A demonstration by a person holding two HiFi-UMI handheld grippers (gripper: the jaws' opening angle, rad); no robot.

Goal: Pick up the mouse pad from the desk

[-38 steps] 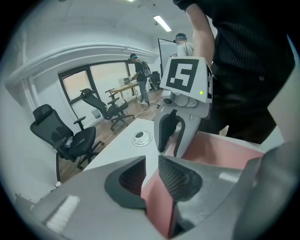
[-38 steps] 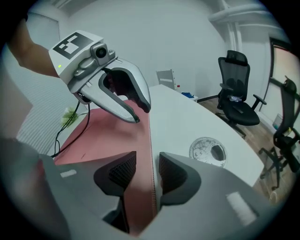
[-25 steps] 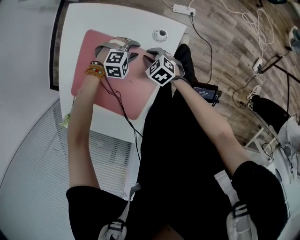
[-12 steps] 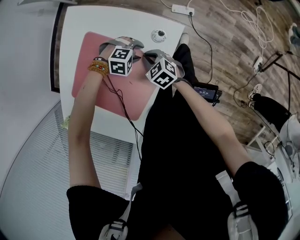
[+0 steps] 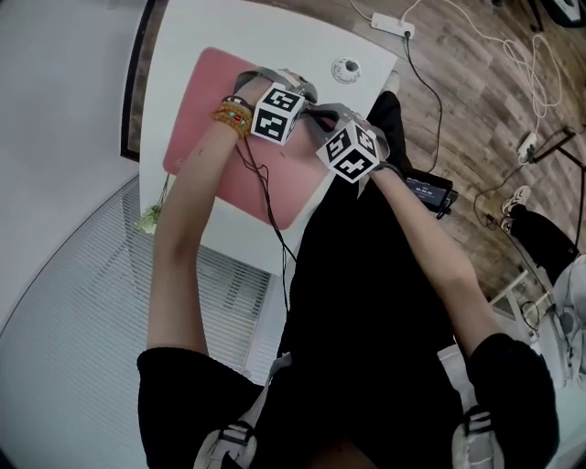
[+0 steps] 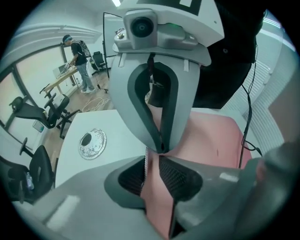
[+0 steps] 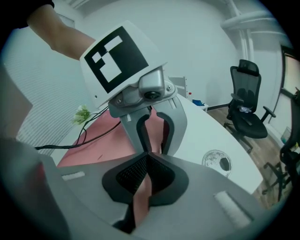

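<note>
A pink mouse pad [image 5: 209,84] lies on the white desk [image 5: 183,37]. Both grippers meet nose to nose at its right edge. My left gripper [image 5: 310,100] points steeply down, and a raised strip of the pad's edge [image 6: 211,140] is pinched between its black pads [image 6: 180,178]. My right gripper [image 5: 320,112] faces it. Its jaws have just been closing and now stand shut on the same edge, a thin pink strip between them [image 7: 145,176]. Each gripper view shows the other gripper's tips together on the pad.
A round metal cable port [image 5: 345,67] sits in the desk just beyond the grippers. A black cable [image 5: 265,197] trails over the pad's near corner. On the wood floor are a power strip [image 5: 389,25], cords and a black device [image 5: 430,190]. An office chair [image 7: 248,108] stands beyond the desk.
The left gripper has slid a little toward the right one and tipped further down. The right gripper has stayed at the pad's edge. The head view has swung, so everything sits further right.
</note>
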